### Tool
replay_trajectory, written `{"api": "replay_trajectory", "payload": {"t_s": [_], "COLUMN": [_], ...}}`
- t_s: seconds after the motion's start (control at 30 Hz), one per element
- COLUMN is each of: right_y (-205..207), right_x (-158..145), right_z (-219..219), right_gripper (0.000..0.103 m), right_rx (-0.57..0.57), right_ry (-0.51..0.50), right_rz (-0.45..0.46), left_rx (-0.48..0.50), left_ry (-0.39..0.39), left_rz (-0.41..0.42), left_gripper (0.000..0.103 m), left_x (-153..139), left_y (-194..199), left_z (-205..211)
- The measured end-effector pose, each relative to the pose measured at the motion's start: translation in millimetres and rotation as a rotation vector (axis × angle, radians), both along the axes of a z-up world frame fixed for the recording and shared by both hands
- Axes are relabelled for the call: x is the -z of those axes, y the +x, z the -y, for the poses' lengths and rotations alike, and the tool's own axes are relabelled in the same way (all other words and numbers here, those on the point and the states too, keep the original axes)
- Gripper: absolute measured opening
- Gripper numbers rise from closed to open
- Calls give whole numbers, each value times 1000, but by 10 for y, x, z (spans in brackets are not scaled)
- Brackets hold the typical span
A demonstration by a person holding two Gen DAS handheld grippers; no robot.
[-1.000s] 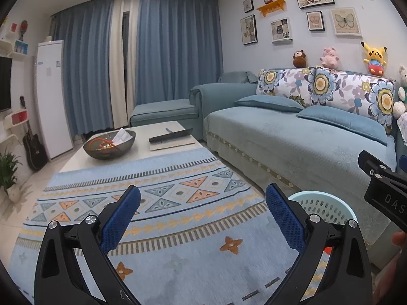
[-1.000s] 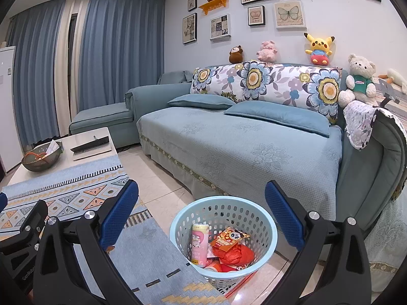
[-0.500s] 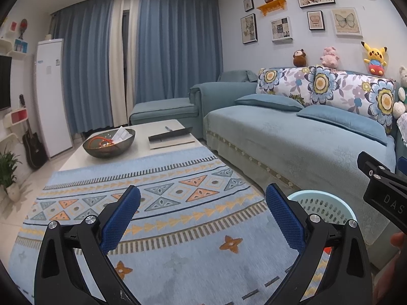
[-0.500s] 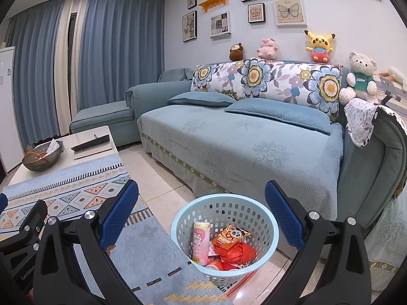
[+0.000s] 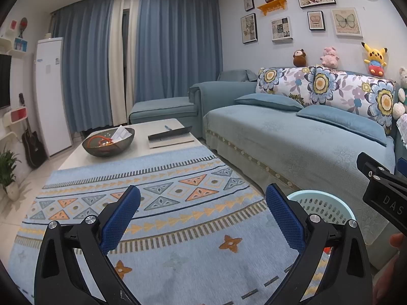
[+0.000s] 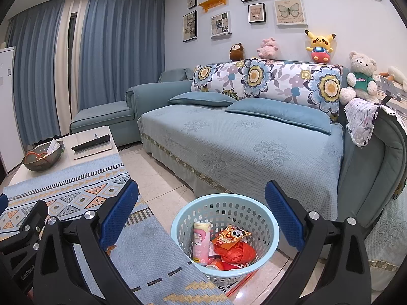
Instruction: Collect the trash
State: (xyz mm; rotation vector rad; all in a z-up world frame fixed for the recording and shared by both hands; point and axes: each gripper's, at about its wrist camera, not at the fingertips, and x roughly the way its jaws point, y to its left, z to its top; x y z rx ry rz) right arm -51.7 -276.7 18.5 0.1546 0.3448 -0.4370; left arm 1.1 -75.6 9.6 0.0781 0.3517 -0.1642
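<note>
Both wide open and empty: right gripper (image 6: pixel 202 208) directly above trash basket (image 6: pixel 267 219), nearer than left gripper (image 5: pixel 203 209) over rug (image 5: pixel 178 228).

Home living room. Blue sofa (image 6: pixel 241 142) with floral back cushions (image 6: pixel 267 81) is running along the wall, plush toys (image 6: pixel 320 45) sitting on top. Framed pictures (image 6: pixel 290 11) are hanging above. Blue curtains (image 5: pixel 175 48) are covering the window. Patterned rug (image 5: pixel 157 203) is lying on the tabletop (image 5: pixel 142 147), dark bowl (image 5: pixel 112 142) sitting further back on it. Guitar (image 5: pixel 31 142), potted plant (image 5: pixel 7 167) and white tall unit (image 5: pixel 51 94) are standing at left. Laundry-style basket (image 6: pixel 225 228) is holding wrappers on the tiled floor (image 6: pixel 162 180).
</note>
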Motion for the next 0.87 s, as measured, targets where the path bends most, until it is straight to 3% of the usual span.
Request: {"api": "replay_trajectory", "payload": {"t_s": [0.57, 0.77, 0.87], "right_y": [11, -17, 4], "right_x": [-3, -27, -15], "right_z": [-30, -188, -260], "right_gripper": [95, 95, 95], "right_rx": [-12, -18, -19], "right_ry": [9, -34, -53], "right_rz": [2, 1, -16], "left_rx": [-34, -8, -37], "left_ry": [36, -56, -73], "left_rz": [21, -63, -64], "left_gripper": [95, 96, 96], "left_x": [-42, -90, -129], "left_y": [-62, -29, -60], "left_z": [37, -118, -224]}}
